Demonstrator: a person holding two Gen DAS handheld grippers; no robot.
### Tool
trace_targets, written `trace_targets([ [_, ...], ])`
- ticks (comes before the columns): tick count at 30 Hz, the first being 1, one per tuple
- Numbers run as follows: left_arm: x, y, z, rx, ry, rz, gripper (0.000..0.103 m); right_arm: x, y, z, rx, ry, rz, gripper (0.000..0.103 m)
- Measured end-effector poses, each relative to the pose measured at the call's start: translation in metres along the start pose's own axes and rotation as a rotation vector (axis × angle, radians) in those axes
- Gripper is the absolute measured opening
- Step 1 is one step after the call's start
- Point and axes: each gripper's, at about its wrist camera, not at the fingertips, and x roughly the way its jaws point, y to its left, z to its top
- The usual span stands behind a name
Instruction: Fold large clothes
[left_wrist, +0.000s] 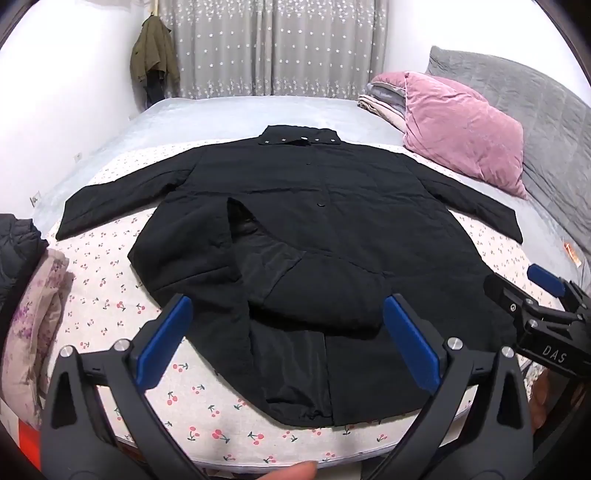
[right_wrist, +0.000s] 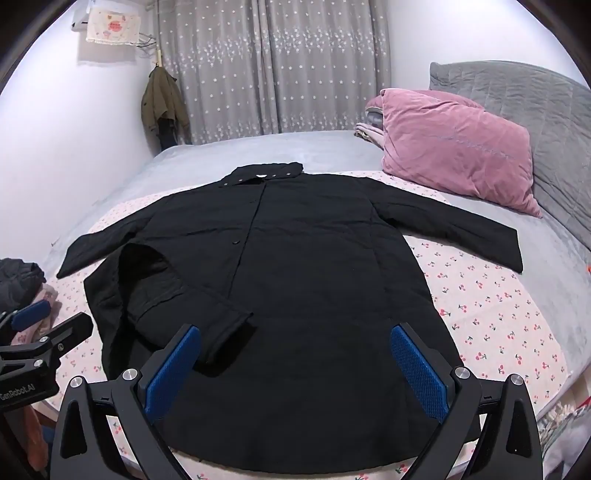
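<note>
A large black coat lies spread face up on the cherry-print sheet, collar at the far end, both sleeves stretched out sideways. Its lower front panel is flipped open near the hem and shows the lining. My left gripper is open and empty above the hem. The coat also shows in the right wrist view. My right gripper is open and empty above the lower right part of the coat. Each gripper shows at the edge of the other's view.
A pink pillow and folded blankets lie at the far right by a grey headboard. A pile of clothes sits at the left edge. A green jacket hangs by the curtain.
</note>
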Motion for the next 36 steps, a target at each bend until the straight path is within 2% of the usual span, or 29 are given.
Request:
trace_targets([
  [6,0.007,0.014,0.002,-0.011,0.002,0.003,0.103,-0.001,-0.003,0.002,0.018,-0.012,-0.006,0.103],
  [12,0.008,0.006,0.000,0.002,-0.002,0.014,0.103,-0.005,0.006,0.004,0.014,-0.013,-0.030,0.103],
  [21,0.013,0.005,-0.001,-0.002,-0.003,0.016,0.103,-0.011,-0.004,0.005,0.008,-0.046,-0.048,0.103],
  [30,0.018,0.007,-0.001,-0.011,0.016,0.037,0.103,-0.011,-0.003,0.004,-0.008,-0.013,-0.066,0.103],
  [32,0.020,0.008,-0.002,-0.024,0.031,0.034,0.103,-0.010,-0.003,0.004,-0.013,-0.010,-0.074,0.103],
  [34,0.024,0.010,-0.001,-0.066,0.054,-0.016,0.103,-0.010,-0.002,0.004,-0.022,0.004,-0.080,0.103],
  [36,0.025,0.013,-0.001,-0.083,0.037,-0.037,0.103,-0.010,-0.001,0.004,-0.037,0.008,-0.093,0.103],
])
